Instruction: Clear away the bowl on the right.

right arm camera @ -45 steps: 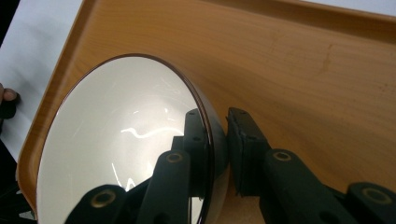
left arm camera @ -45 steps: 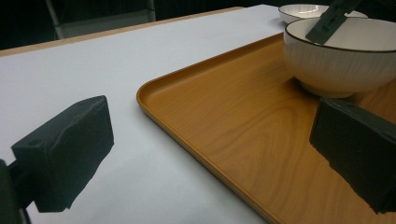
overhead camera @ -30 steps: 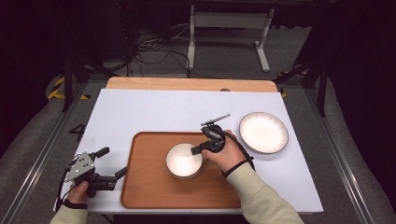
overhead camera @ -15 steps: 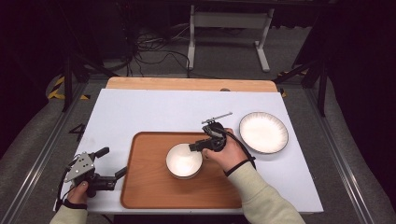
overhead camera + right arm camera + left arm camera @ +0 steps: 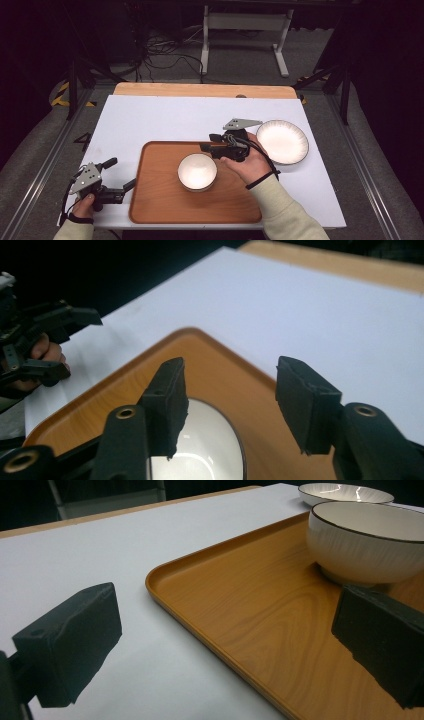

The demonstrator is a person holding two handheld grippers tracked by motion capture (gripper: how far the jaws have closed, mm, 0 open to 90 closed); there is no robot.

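Resting low at the table's near-left corner, the left gripper [image 5: 118, 175] is held in a hand [image 5: 86, 202] whose forearm comes up from the bottom edge; its jaws stand spread and bare, pointing level toward the wooden tray [image 5: 155, 200], one jaw over the white table [image 5: 150, 120] and the other over the tray's near-left rim. Ahead of those jaws, on the tray, stands the white bowl [image 5: 197, 171], upright with its mouth facing up; being round, it has no long axis to speak of. The right gripper [image 5: 208, 142] hovers just beyond the bowl's far-right rim, the hand [image 5: 247, 162] cupped beneath it and the wrist bent inward; its jaws have just been opening and now stand apart, nothing pinched between them. The right gripper view shows the bowl [image 5: 200, 450] below and between those jaws, clear of both pads. A plate [image 5: 282, 141] lies just right of that gripper, off the tray. The left gripper view adds the bowl's [image 5: 367, 542] dark rim line and ribbed outer wall.
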